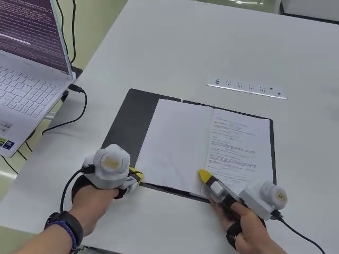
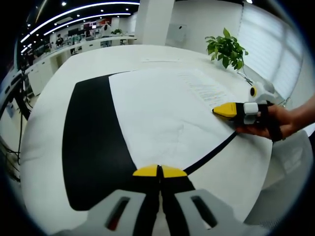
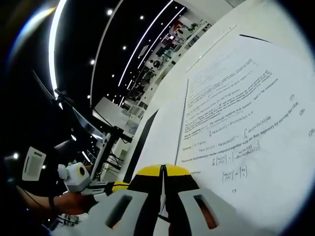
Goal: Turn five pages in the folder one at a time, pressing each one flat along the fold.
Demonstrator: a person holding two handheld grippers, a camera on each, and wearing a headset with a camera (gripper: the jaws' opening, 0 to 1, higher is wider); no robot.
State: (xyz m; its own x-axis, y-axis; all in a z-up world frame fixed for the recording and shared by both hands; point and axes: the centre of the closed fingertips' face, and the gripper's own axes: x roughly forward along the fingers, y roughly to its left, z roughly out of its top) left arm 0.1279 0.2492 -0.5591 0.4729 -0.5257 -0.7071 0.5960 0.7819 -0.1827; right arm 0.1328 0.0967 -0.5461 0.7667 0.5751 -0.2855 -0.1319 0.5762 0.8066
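the folder (image 1: pixel 130 116) lies open on the table (image 1: pixel 185 47), a blank page (image 1: pixel 172 145) over its left half and a printed page (image 1: pixel 241 148) on the right, with a laptop (image 1: pixel 26 69) off to the left. the left gripper (image 1: pixel 136 177) sits at the folder's near edge by the blank page's corner, its jaws pressed together on nothing. the right gripper (image 1: pixel 204 176) has its tips over the foot of the printed page just beside the fold, jaws likewise closed and empty, though i cannot tell if they touch the paper.
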